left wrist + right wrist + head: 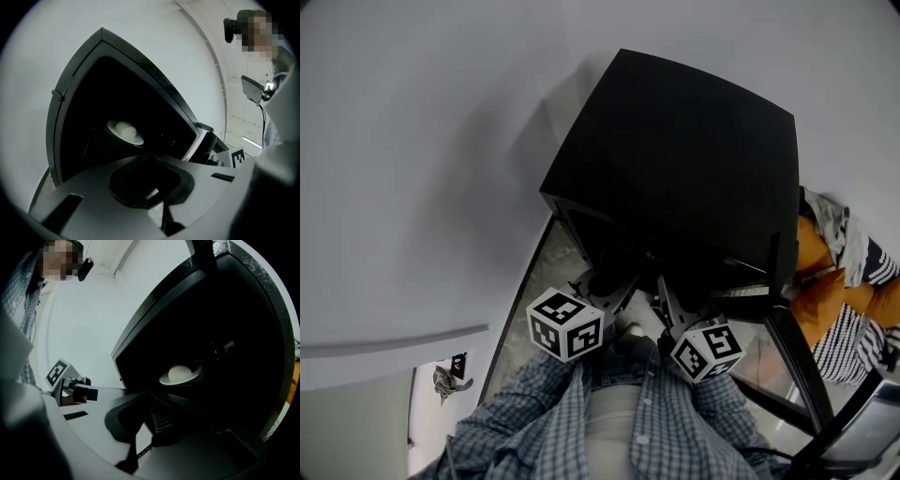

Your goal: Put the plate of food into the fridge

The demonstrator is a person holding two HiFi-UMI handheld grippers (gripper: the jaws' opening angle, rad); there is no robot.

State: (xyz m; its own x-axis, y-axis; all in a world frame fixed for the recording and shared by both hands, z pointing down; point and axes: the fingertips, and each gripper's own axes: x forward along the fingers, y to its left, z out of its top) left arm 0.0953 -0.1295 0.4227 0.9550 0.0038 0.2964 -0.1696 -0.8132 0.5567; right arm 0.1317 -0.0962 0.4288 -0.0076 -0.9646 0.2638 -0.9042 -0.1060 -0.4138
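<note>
Both pairs of jaws are seen pressed together with nothing between them. The left gripper and right gripper are held side by side before the open black fridge. The plate, with pale food on it, is seen on a shelf inside, apart from both.

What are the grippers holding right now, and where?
Nothing: left gripper and right gripper are shut, empty; the plate of food sits inside the fridge.
</note>
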